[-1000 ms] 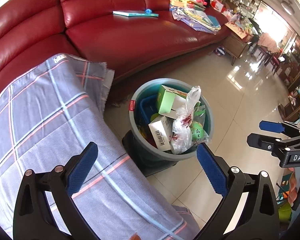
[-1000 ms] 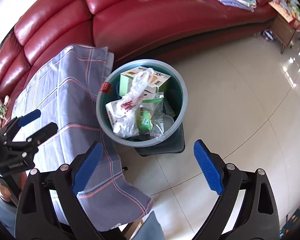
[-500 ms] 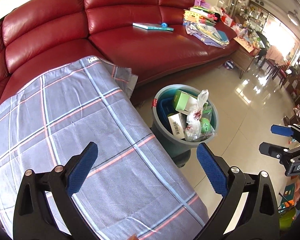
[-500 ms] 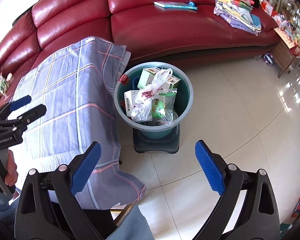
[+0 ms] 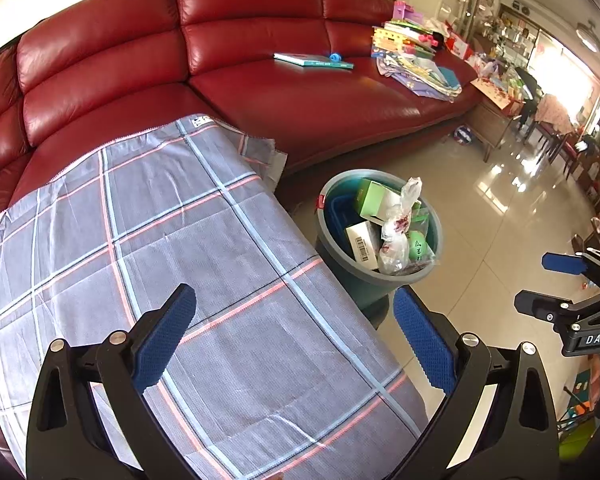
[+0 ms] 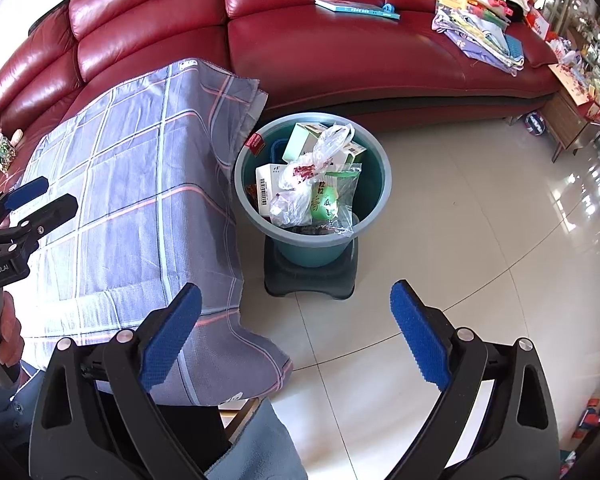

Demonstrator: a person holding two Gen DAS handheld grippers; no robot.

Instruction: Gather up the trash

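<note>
1. Both grippers are spread wide and carrying nothing; the left gripper [image 5: 292, 340] hangs over the plaid cloth [image 5: 180, 240], and the right gripper [image 6: 296, 332] sits above bare floor tile [image 6: 460, 240], a bit back from the bin.

2. The task's stuff is basically all in the trash bin [image 6: 384, 184] already; it stands on a dark base [image 6: 310, 276] on the floor, just beside the hanging edge of the cloth and in front of the red sofa [image 6: 340, 60].

3. On top of the pile is a crumpled clear plastic bag [image 6: 300, 184] with red print; a green packet [image 6: 328, 204] leans against it, a white box with a barcode [image 6: 266, 188] is on the cloth side, and a green-and-white carton [image 6: 300, 140] is at the back.

4. My read: the table looks cleared, so this is probably wrap-up, or a scan for leftovers; can't tell which.

5. If anything more goes in, I'd come straight down over the middle of the opening and let go low; the pile is already near the rim, so a high drop could bounce out.

6. Watch the cloth edge; it's right next to the rim, and a finger snagging it could drag the whole cloth.

7. The book [image 6: 356, 8] and the paper stack [image 6: 480, 28] on the sofa don't look like trash to me; I'd leave them.
</note>
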